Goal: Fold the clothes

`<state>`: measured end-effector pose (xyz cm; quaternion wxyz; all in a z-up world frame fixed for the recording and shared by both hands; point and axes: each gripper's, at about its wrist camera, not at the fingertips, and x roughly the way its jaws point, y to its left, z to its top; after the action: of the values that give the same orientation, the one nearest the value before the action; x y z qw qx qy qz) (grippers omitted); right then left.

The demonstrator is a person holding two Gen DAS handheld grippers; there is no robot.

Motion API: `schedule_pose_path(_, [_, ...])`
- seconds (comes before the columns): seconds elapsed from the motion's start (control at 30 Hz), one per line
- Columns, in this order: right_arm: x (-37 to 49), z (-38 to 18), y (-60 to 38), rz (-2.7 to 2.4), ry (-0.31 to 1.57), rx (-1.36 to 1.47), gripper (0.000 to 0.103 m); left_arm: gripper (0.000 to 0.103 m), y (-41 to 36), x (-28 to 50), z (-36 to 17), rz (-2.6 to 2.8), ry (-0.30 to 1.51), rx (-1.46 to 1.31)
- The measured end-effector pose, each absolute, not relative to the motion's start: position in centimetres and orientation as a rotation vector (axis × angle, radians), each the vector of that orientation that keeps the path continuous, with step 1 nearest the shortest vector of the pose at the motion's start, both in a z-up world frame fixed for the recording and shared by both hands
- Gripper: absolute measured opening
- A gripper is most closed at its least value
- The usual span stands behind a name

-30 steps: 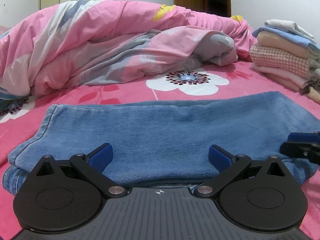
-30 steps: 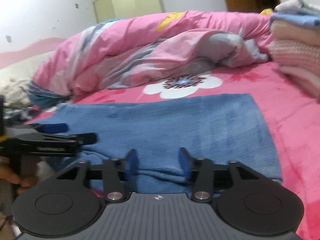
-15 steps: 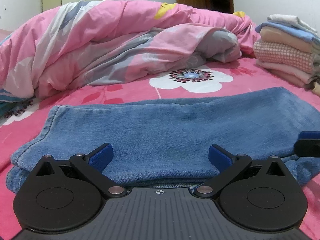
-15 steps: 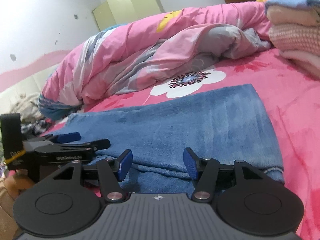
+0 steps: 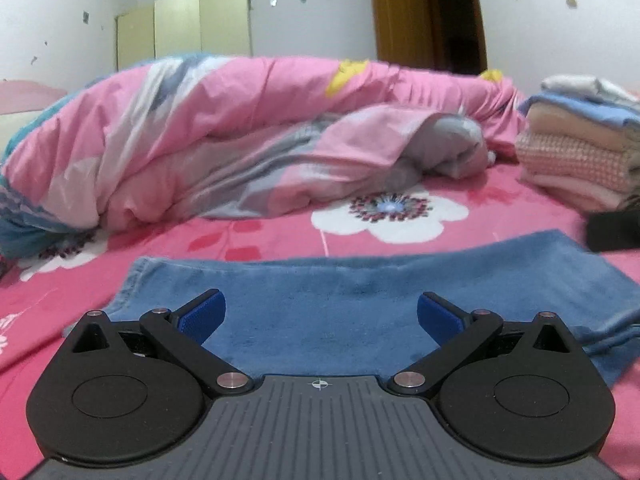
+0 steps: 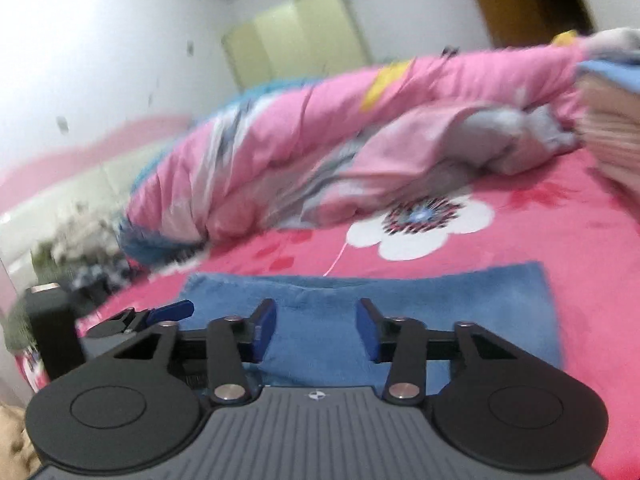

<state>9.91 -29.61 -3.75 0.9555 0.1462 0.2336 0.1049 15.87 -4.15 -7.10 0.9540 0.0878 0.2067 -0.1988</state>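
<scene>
The folded blue denim jeans [image 5: 360, 304] are laid flat on the pink flowered bedsheet [image 5: 520, 208], near the stacked folded clothes [image 5: 576, 152]. The left tool [image 5: 319, 316] is held wide open above them, empty. The right tool [image 6: 316, 330], just narrowed, seems through the blur to grip nothing.

A bedroom with a pink-sheeted bed [image 5: 280, 240]

Behind the bed, a white wall [image 5: 312, 20] speckled with small dark marks carries a pale yellow-green wardrobe [image 5: 184, 28]; right of the wardrobe stands a brown wooden door [image 5: 400, 12] beside a dark doorway. A rumpled pink quilt [image 5: 240, 132] lies heaped along the bed's far side.
</scene>
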Motion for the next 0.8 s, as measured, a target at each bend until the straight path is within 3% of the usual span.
schedule_pose_path(0.07, [14.3, -4.3, -28.2, 0.247, 0.554, 0.246, 0.022, 0.103, -3.8, 17.1, -8.2, -0.385, 0.504, 0.160])
schedule_pose_path(0.17, [20.8, -6.5, -25.8, 0.290, 0.716, 0.190, 0.018, 0.103, -2.9, 17.5, -8.4, -0.407, 0.539, 0.116])
schedule_pose_path(0.27, [25.6, -9.5, -25.4, 0.230, 0.793, 0.212, 0.000, 0.103, -2.7, 17.4, -8.5, -0.423, 0.539, 0.127])
schedule_pose_path(0.4, [25.4, -7.1, -26.2, 0.212, 0.784, 0.289, 0.000, 0.102, -1.7, 16.8, -7.8, -0.426, 0.513, 0.103])
schedule_pose_path(0.53, [24.7, -6.0, -23.2, 0.379, 0.842, 0.234, 0.000, 0.103, -0.3, 15.5, -6.8, -0.324, 0.338, 0.208])
schedule_pose_path(0.63, [29.0, -8.0, -19.5, 0.387, 0.909, 0.206, 0.000, 0.103, 0.5, 17.3, -8.6, -0.306, 0.480, 0.220])
schedule_pose_path(0.8, [33.6, -7.0, -18.8, 0.274, 0.908, 0.296, 0.001, 0.103, 1.8, 16.3, -8.3, -0.353, 0.460, 0.205])
